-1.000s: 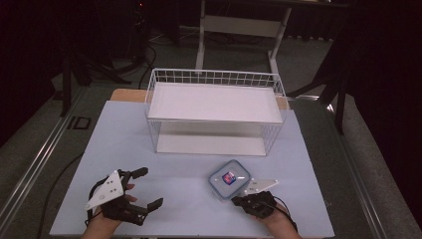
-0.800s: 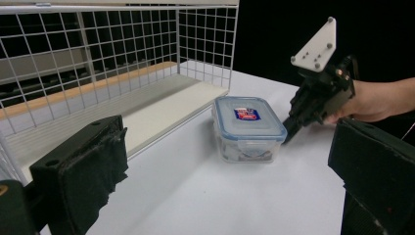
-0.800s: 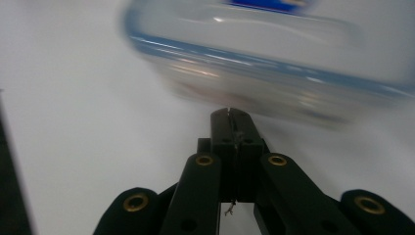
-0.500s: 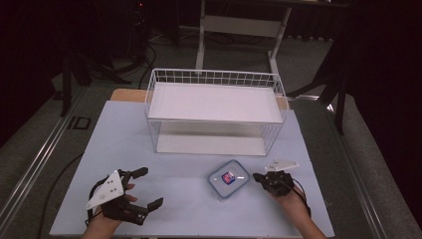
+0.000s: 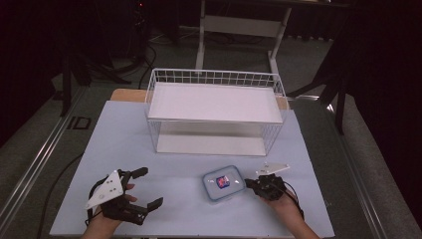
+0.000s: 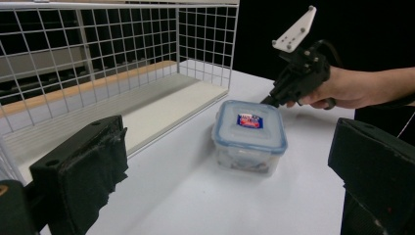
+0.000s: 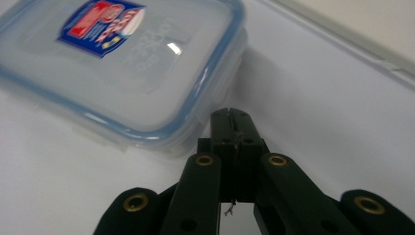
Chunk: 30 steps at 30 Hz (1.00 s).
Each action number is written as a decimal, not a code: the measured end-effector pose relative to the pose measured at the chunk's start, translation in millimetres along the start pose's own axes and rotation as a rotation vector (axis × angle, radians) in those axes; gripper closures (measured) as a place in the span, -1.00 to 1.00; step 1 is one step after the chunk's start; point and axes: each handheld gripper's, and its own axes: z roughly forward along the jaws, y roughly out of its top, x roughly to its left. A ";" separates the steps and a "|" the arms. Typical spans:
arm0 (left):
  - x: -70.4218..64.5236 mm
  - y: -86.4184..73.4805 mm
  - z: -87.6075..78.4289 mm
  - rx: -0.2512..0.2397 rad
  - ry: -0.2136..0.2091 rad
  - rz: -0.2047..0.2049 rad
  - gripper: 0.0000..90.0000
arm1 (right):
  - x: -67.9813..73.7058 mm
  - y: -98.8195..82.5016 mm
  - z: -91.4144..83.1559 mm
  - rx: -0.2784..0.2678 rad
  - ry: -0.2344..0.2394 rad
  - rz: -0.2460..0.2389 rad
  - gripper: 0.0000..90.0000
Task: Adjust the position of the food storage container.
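Near the front edge of a pale blue table (image 5: pixel 124 129), a little right of its middle, sits a small clear plastic food box (image 5: pixel 223 182) with a blue-rimmed lid snapped on and a red and blue label on top. Just beside the box's right side is the right gripper (image 5: pixel 247 183), held in a person's hand that comes in from the front edge; its two black jaws are pressed together with nothing between them, and their tip lies close against the box's corner, though contact cannot be told. Seen from the right gripper view, the closed tip (image 7: pixel 231 117) points at the lid's rounded blue corner. At the front left corner of the table rests the left gripper (image 5: pixel 144 188), also hand-held, its jaws spread wide and empty, well apart from the box. Behind the box, toward the back edge, stands a white wire basket (image 5: pixel 215 78) with a flat white shelf across its top and an open front
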 end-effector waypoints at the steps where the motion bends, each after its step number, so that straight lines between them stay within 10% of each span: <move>1: 0.1 -0.1 0.2 0.001 0.000 -0.001 -0.96 | 3.4 -0.7 0.8 -0.002 0.008 -0.001 1.00; 20: 1.1 -1.2 2.0 0.008 -0.004 -0.008 -0.96 | 42.8 17.0 27.8 0.010 0.113 -0.055 1.00; 30: 1.2 -1.4 2.7 0.013 -0.008 -0.017 -0.96 | 42.0 18.7 17.2 -0.018 0.071 -0.070 0.91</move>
